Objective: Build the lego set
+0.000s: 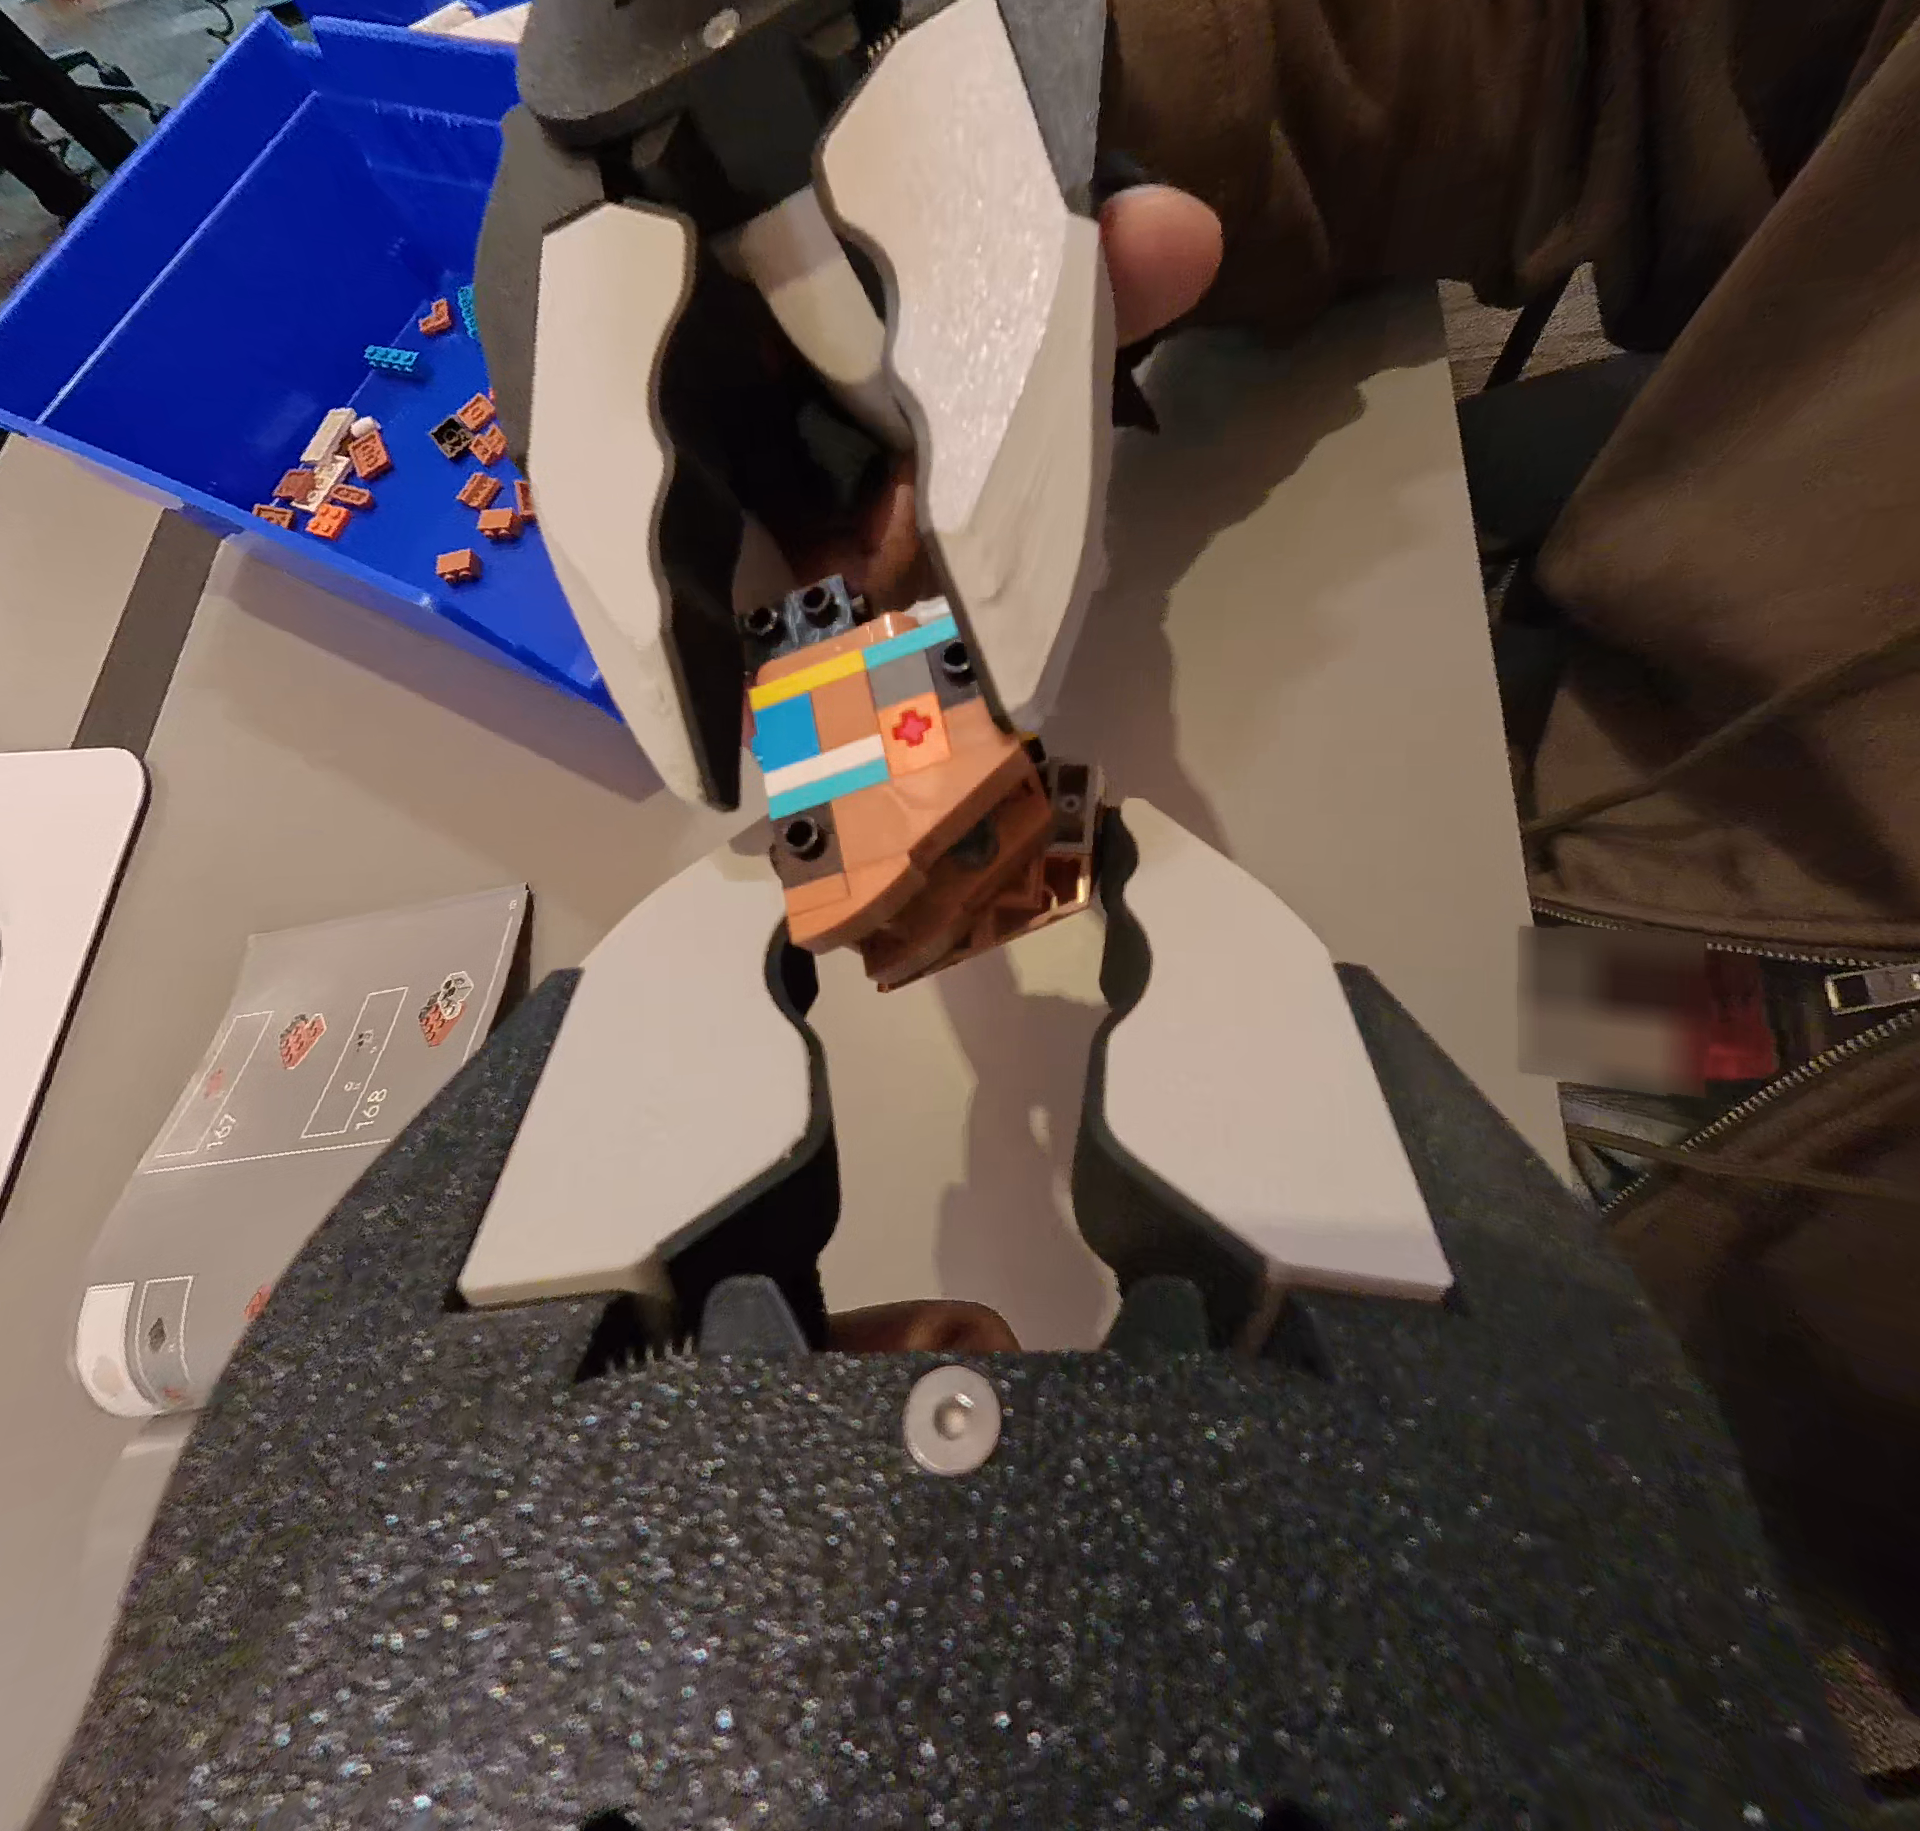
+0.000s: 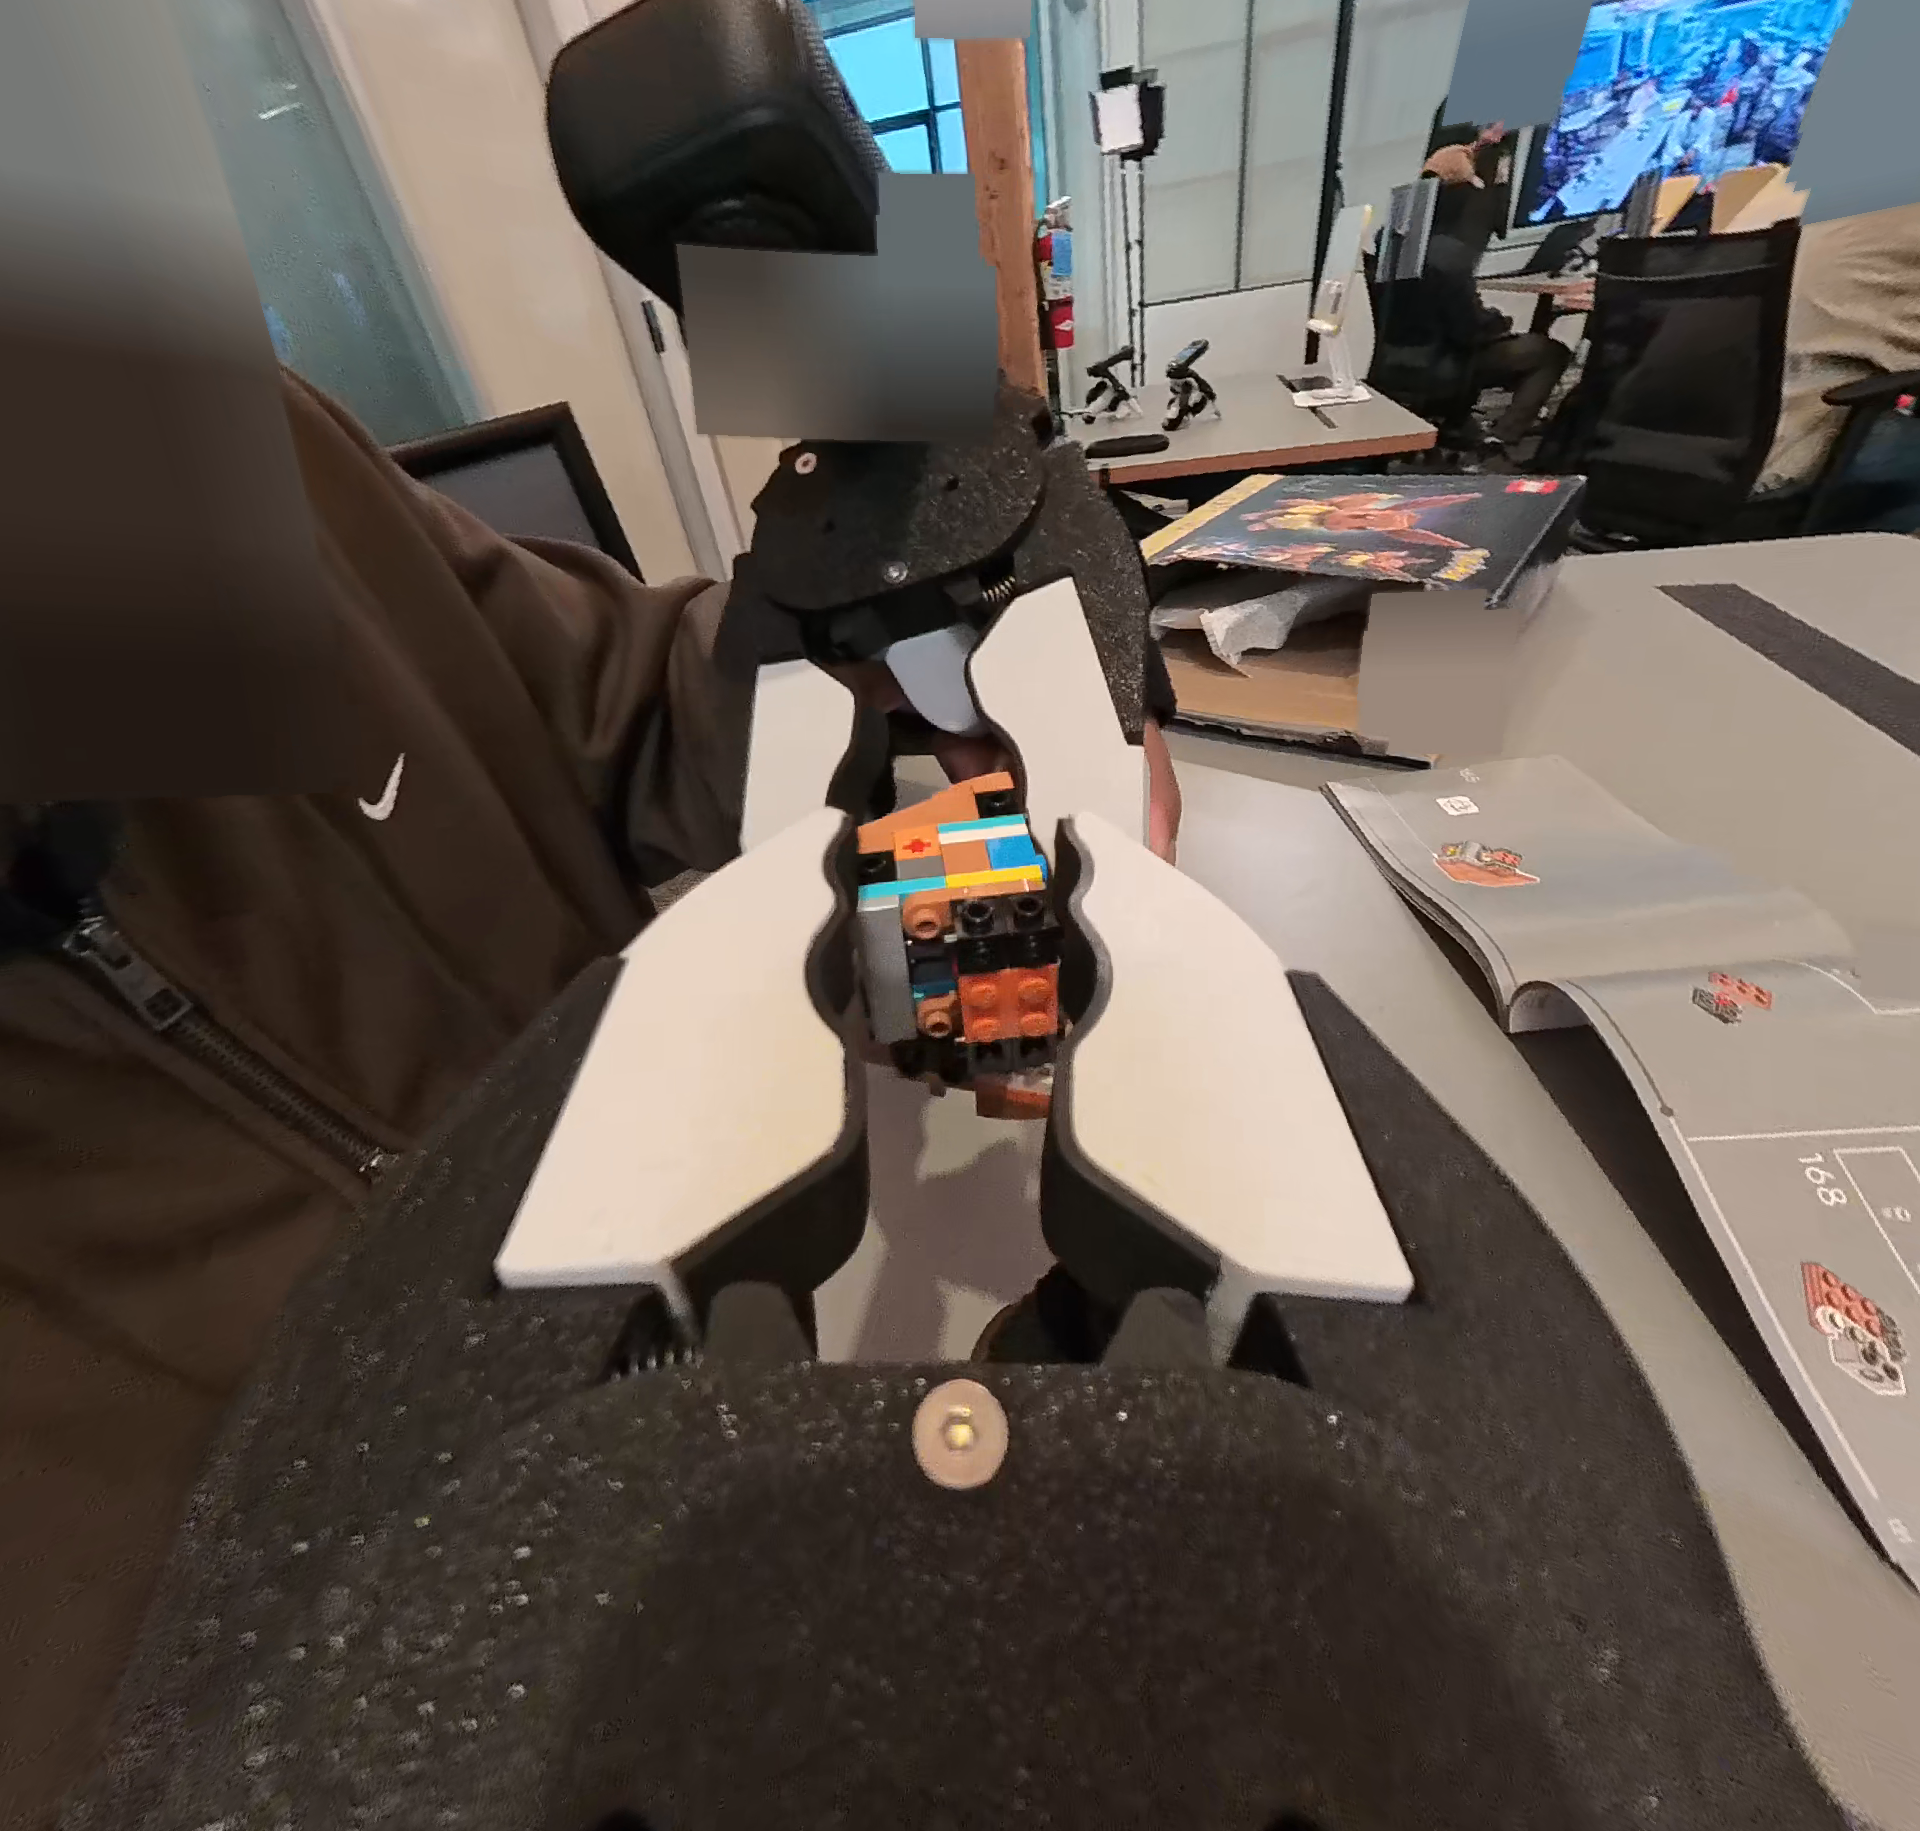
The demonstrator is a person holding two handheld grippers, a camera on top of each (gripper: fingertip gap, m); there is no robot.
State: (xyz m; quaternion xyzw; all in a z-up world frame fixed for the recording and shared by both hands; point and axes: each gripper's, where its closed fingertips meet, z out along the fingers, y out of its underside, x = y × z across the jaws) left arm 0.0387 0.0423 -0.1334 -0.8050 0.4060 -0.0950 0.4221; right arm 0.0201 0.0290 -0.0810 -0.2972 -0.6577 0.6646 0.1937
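A small lego model (image 1: 894,794) of tan, brown, blue, yellow and black bricks with a red cross tile is held in the air above the grey table (image 1: 1299,638). My left gripper (image 1: 945,867) closes on its lower brown end from below. My right gripper (image 1: 873,753) comes in from the top of the left wrist view and closes on its upper striped end. In the right wrist view the model (image 2: 956,950) sits between my right gripper's (image 2: 956,846) fingers, studs facing the camera. The left gripper (image 2: 935,794) holds the model's far end.
A blue bin (image 1: 260,223) with several loose bricks (image 1: 353,472) stands at the left. An open instruction booklet (image 2: 1662,950) lies on the table, and it also shows in the left wrist view (image 1: 343,1033). A lego box (image 2: 1371,524) sits behind it. A person's brown jacket (image 1: 1714,431) is close on the right. Across from one pair of fingers to the other is roughly 5 centimetres.
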